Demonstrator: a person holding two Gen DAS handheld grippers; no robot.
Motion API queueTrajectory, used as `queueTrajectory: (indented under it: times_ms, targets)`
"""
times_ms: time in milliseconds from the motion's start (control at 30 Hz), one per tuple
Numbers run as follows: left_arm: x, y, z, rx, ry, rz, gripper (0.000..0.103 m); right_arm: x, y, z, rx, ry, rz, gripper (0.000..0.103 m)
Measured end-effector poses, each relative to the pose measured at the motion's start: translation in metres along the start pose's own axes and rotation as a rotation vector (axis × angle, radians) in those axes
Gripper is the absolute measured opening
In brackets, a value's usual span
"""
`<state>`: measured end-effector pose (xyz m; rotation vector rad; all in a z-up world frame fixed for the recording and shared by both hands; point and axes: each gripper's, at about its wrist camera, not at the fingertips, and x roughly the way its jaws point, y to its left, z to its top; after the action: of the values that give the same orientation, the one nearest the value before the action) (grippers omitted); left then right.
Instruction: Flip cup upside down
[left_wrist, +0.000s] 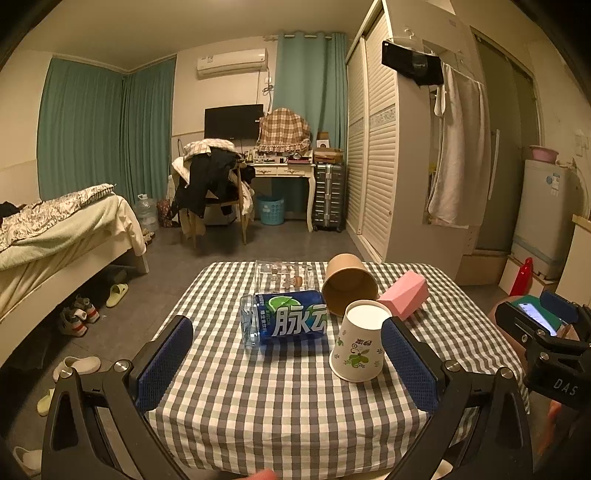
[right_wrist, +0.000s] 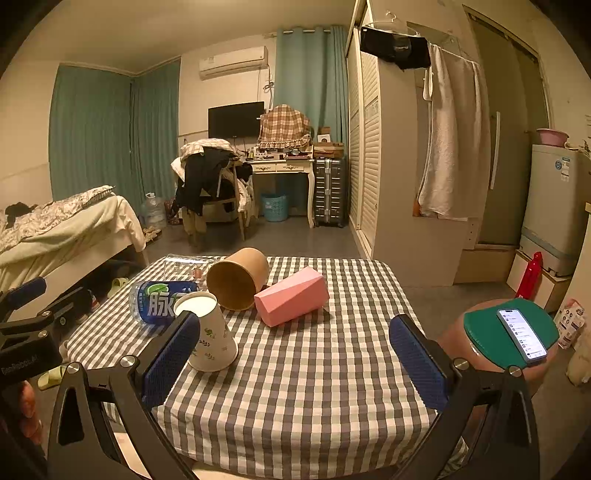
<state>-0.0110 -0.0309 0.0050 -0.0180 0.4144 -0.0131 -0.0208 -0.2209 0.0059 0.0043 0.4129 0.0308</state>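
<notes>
Standing mouth-down on the checked tablecloth (left_wrist: 295, 406), the white paper cup (left_wrist: 360, 341) with green print, long axis nearly upright, narrow base pointing up and leaning slightly away. Lying on their sides just behind it: blue bottle (left_wrist: 286, 319), brown paper cup (left_wrist: 349, 286) with mouth facing the cameras, pink cup (left_wrist: 404, 297), and a clear glass (left_wrist: 284, 275), hard to make out. Hovering with fingers spread wide and holding nothing, left gripper (left_wrist: 288, 363) and right gripper (right_wrist: 295, 358); right one's left pad (right_wrist: 171, 356) hiding part of the white cup's wall.
</notes>
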Motion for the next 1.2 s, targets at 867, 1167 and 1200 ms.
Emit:
queueTrajectory:
  times_ms: [867, 1167, 1200]
  targets:
    - [0.002, -0.0022, -0.0096, 0.002, 0.012, 0.005, 0.103, 0.0028, 0.0005, -0.0065, -0.006, 0.014, -0.013, 0.103]
    - [0.0025, -0.0024, -0.0089, 0.004, 0.012, 0.005, 0.103, 0.0053, 0.0033, -0.0079, -0.008, 0.022, -0.013, 0.103]
    - [0.0025, -0.0024, -0.0089, 0.004, 0.013, 0.005, 0.103, 0.0056, 0.0036, -0.0078, -0.008, 0.022, -0.014, 0.103]
